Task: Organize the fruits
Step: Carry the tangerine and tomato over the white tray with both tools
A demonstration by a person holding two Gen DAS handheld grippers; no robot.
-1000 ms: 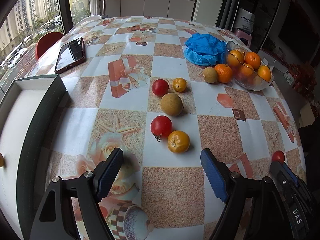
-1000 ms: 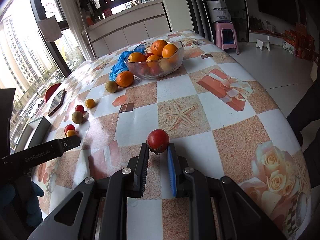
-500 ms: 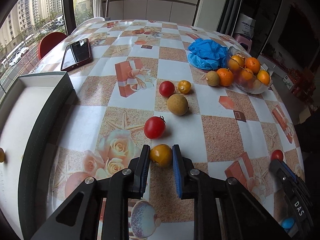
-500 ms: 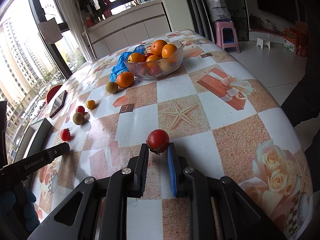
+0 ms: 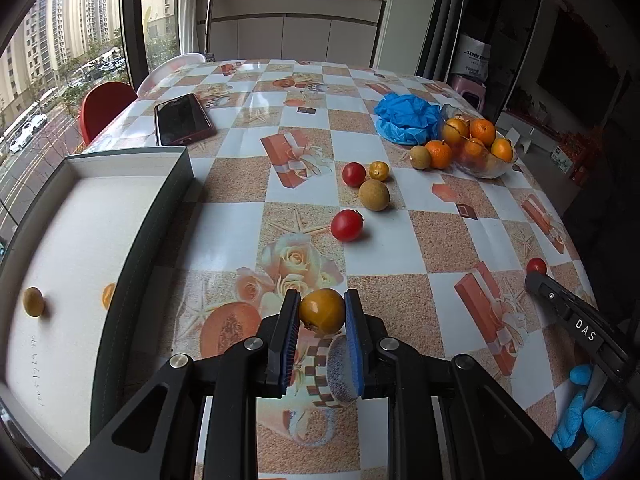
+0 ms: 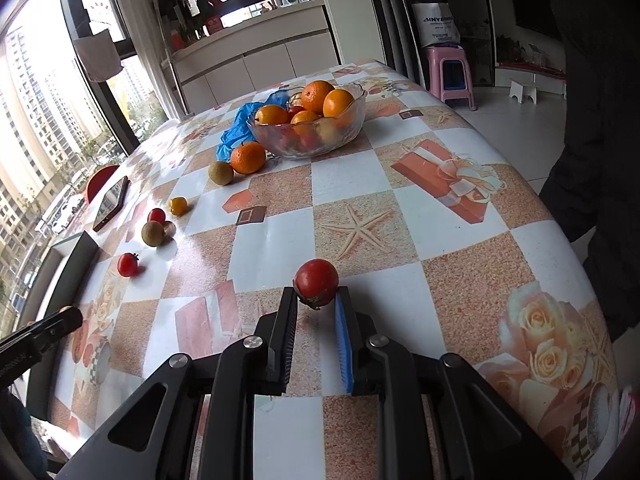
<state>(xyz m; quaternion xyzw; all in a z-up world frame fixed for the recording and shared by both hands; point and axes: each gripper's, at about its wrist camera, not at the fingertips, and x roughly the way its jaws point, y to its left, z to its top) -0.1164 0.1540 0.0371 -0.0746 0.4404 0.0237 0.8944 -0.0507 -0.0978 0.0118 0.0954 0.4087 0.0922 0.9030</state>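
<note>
My left gripper (image 5: pixel 322 304) is shut on a small orange fruit (image 5: pixel 322 311), held above the patterned tablecloth just right of the dark-walled white tray (image 5: pixel 152 216). Two small fruits (image 5: pixel 33 301) lie inside that tray. My right gripper (image 6: pixel 316 294) is shut on a red tomato (image 6: pixel 316 282) near the table's front edge; in the left wrist view that tomato (image 5: pixel 536 266) shows at the right. Loose on the cloth lie a red tomato (image 5: pixel 347 225), a brown round fruit (image 5: pixel 374 195), another tomato (image 5: pixel 354 173) and a small orange fruit (image 5: pixel 378 170).
A glass bowl (image 6: pixel 320 142) of oranges stands at the far right, with an orange (image 6: pixel 248 157), a brown fruit (image 6: pixel 221 173) and a crumpled blue bag (image 5: pixel 406 118) beside it. A phone (image 5: pixel 182 119) lies behind the tray. A blue-gloved hand (image 5: pixel 592 420) holds the right gripper.
My left gripper closed on the small orange fruit and carried it up and toward the tray. The right gripper kept still with its tomato.
</note>
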